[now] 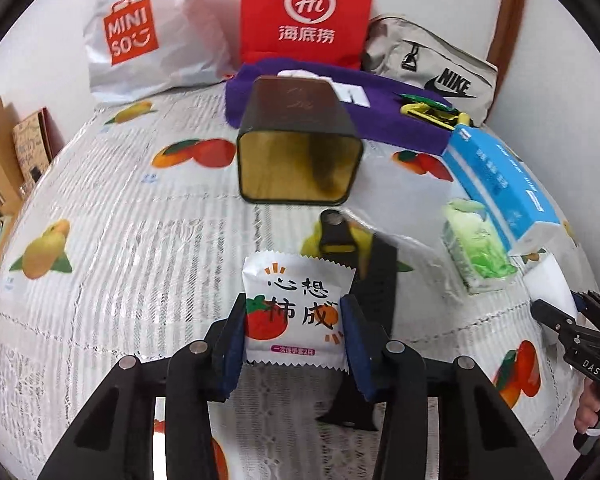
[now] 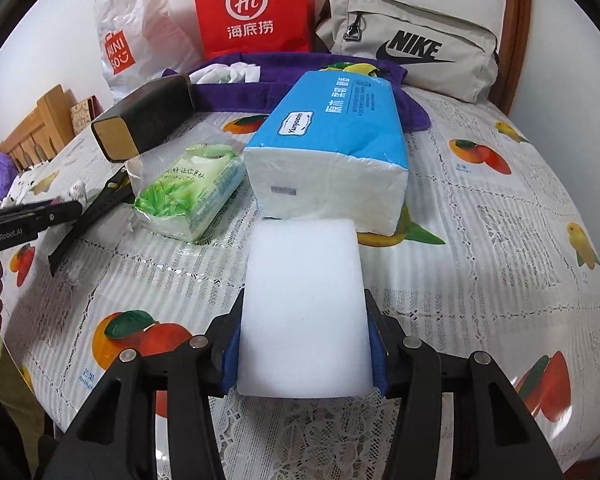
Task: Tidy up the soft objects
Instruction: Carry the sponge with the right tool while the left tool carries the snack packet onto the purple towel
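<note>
My left tool [image 1: 294,326] is clenched partway on a small white sachet printed with orange persimmons and black characters [image 1: 298,312]; its blue pads [image 1: 234,344] press both side edges, and the sachet stands upright between them, above the surface covered in a lace-and-fruit-print cloth [image 1: 120,220]. Behind the sachet a black strap with a yellow-lined buckle [image 1: 336,236] lies on the cloth, and beyond that a black square tin with a gold interior [image 1: 298,152] lies on its side, its open mouth toward me.

My right tool [image 2: 302,340] is spread wide and grips a white rectangular foam block [image 2: 302,304] across its width, with the block's far end near a large blue-and-white pack of tissues [image 2: 332,144]. A small green pack of tissues [image 2: 186,192] sits just left of the blue pack. In the left view the right tool [image 1: 568,320] comes in low at the right edge, tilted toward the middle, a bare hand [image 1: 592,412] on its handle. A purple towel [image 2: 236,92] lies further back.
</note>
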Tool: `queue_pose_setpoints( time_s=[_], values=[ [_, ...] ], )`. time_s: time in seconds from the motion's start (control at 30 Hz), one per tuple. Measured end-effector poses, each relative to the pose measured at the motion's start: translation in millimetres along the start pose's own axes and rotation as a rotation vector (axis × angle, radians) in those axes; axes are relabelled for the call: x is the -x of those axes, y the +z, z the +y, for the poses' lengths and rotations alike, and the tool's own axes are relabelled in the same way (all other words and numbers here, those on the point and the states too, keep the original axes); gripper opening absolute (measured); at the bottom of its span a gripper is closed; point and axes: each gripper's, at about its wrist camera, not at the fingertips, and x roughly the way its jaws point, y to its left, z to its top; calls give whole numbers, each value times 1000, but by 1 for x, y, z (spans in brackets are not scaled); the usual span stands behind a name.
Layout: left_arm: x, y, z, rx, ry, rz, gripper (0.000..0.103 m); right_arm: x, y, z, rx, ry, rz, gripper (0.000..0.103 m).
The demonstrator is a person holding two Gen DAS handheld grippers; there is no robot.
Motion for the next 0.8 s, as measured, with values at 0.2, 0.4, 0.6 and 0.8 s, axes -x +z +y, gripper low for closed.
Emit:
queue_pose_setpoints(
  time_s=[0.2, 0.4, 0.6, 0.8],
  values=[
    [0, 0, 3, 15, -8, -13, 42, -1, 3, -1, -10, 0, -4, 50],
    [4, 2, 6, 37, -29, -10, 42, 2, 4, -1, -10, -1, 12, 49],
    [14, 7, 10, 72, -41, -15, 42, 15, 10, -3, -4, 7, 18, 49],
    [29, 27, 8, 70, -47, -49, 42, 42, 25, 2, 26, 75, -23, 50]
  ],
)
